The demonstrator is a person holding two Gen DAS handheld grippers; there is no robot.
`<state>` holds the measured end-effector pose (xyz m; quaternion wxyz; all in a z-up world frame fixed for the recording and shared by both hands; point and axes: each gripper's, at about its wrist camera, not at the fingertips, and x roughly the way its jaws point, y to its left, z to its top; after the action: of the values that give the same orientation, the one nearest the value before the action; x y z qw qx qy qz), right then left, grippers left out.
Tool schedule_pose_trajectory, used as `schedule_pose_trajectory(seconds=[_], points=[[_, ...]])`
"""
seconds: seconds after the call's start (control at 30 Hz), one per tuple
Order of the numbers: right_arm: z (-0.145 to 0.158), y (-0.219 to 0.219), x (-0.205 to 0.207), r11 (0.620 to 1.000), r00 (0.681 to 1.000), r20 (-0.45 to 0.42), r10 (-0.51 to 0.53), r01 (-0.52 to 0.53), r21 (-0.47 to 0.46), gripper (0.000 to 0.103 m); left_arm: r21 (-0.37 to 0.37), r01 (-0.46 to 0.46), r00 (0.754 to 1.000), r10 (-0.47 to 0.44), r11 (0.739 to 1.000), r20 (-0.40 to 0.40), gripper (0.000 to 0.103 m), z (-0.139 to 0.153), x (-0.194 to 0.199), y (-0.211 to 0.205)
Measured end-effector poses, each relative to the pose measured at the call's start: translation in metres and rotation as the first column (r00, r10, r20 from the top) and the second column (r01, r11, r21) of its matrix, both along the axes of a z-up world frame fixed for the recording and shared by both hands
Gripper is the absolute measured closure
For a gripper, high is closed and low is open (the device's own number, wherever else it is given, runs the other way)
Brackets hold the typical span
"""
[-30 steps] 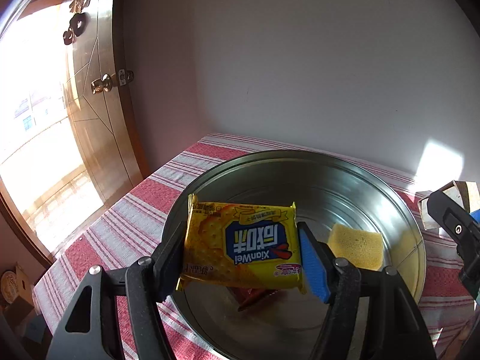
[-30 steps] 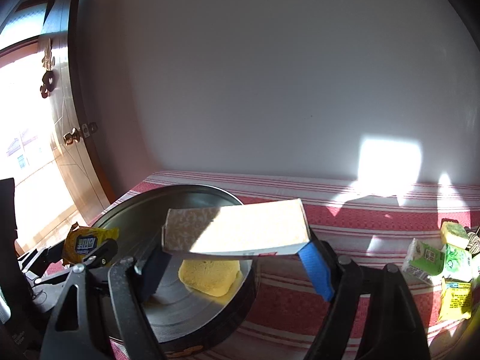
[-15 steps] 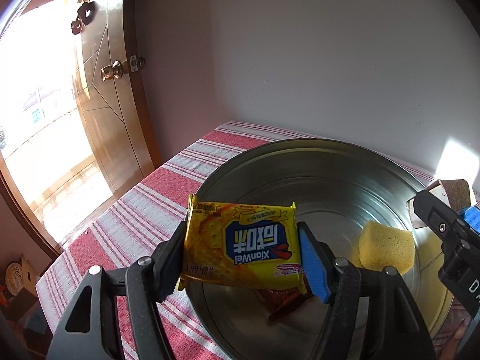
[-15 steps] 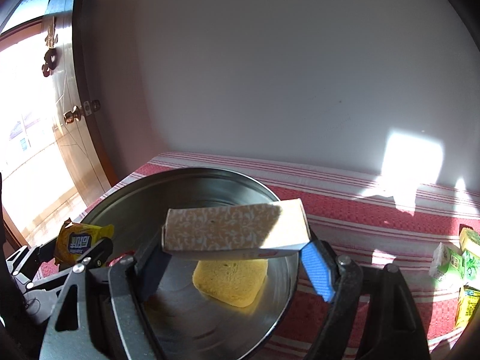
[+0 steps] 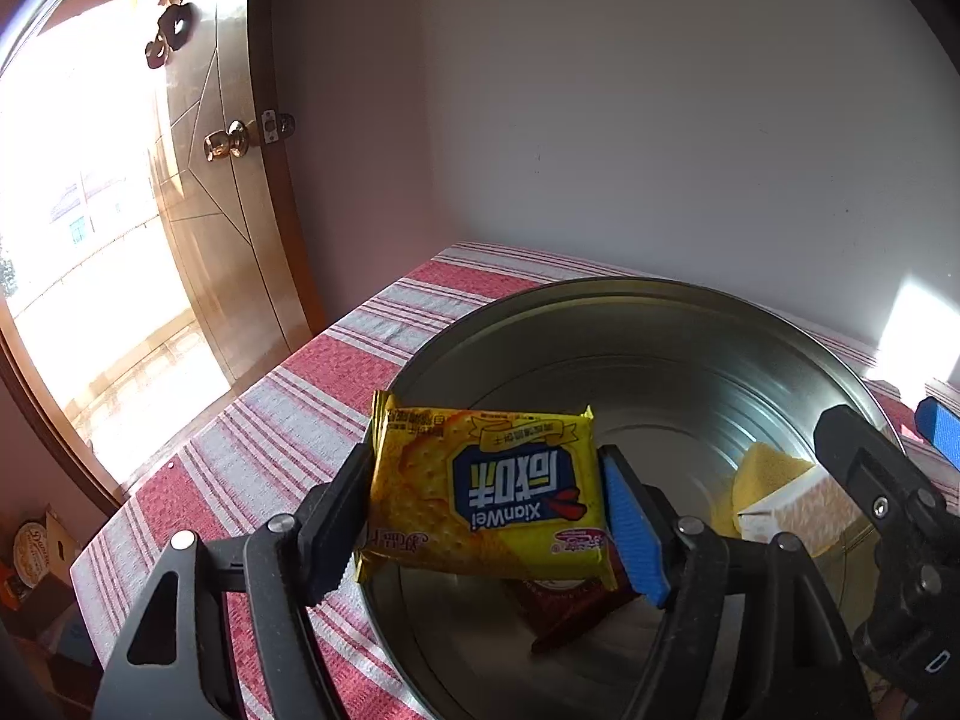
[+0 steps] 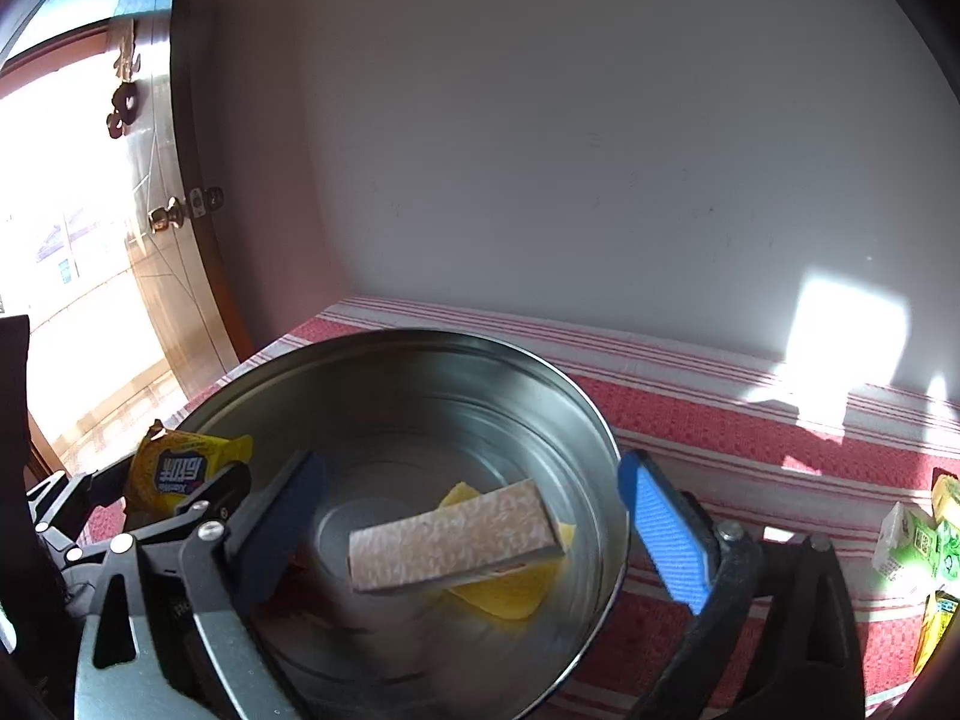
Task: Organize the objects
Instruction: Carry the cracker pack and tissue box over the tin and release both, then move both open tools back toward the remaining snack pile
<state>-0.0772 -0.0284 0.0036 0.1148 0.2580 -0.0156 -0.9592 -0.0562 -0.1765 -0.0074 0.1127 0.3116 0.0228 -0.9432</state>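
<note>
A wide metal basin [image 5: 660, 288] stands on the red striped tablecloth [image 5: 270, 420]. My left gripper [image 5: 483, 468] hangs over its near rim with a yellow cracker packet [image 5: 480, 498] between its pads; the jaws are opening, and the pads still touch the packet. A dark brown packet [image 5: 570, 606] lies below it in the basin. My right gripper [image 6: 468, 465] is over the basin [image 6: 420, 336], jaws opening wide with nothing in them. Under it a patterned beige box [image 6: 456, 540], blurred, lies on a yellow sponge [image 6: 510, 591].
Small green-and-white cartons [image 6: 906, 546] and a yellow packet [image 6: 936, 624] lie on the cloth to the right of the basin. A wooden door with a brass knob [image 5: 228, 144] stands left of the table. A plain wall runs behind it.
The right gripper moved over the basin and opened; the beige box left its pads and dropped onto the sponge. The left gripper kept the cracker packet over the rim.
</note>
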Motion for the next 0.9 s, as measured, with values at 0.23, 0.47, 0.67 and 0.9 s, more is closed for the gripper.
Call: schedule_pose_trajectory(seconds=[0.23,0.47,0.67,0.9], points=[[0.015,0.025,0.024,0.998,0.995,-0.092,-0.035,0.03,-0.057,0.0,0.025,-0.033,0.998,0.034,0.999,-0.054,0.013,0.017,0.01,0.002],[0.015,0.064,0.042,0.992,0.987,-0.107,-0.123,0.12,-0.036,0.0,0.05,0.035,0.997,-0.032,0.998,-0.069,0.013,0.022,0.019,0.031],[0.012,0.115,0.058,0.974,0.969,-0.106,-0.224,0.225,0.001,0.0,-0.039,0.084,0.992,-0.088,0.996,-0.092,0.013,0.025,0.03,0.082],[0.011,0.177,0.083,0.945,0.94,-0.108,-0.322,0.326,0.022,0.0,-0.065,0.196,0.975,-0.202,0.978,-0.094,0.013,0.019,0.042,0.147]])
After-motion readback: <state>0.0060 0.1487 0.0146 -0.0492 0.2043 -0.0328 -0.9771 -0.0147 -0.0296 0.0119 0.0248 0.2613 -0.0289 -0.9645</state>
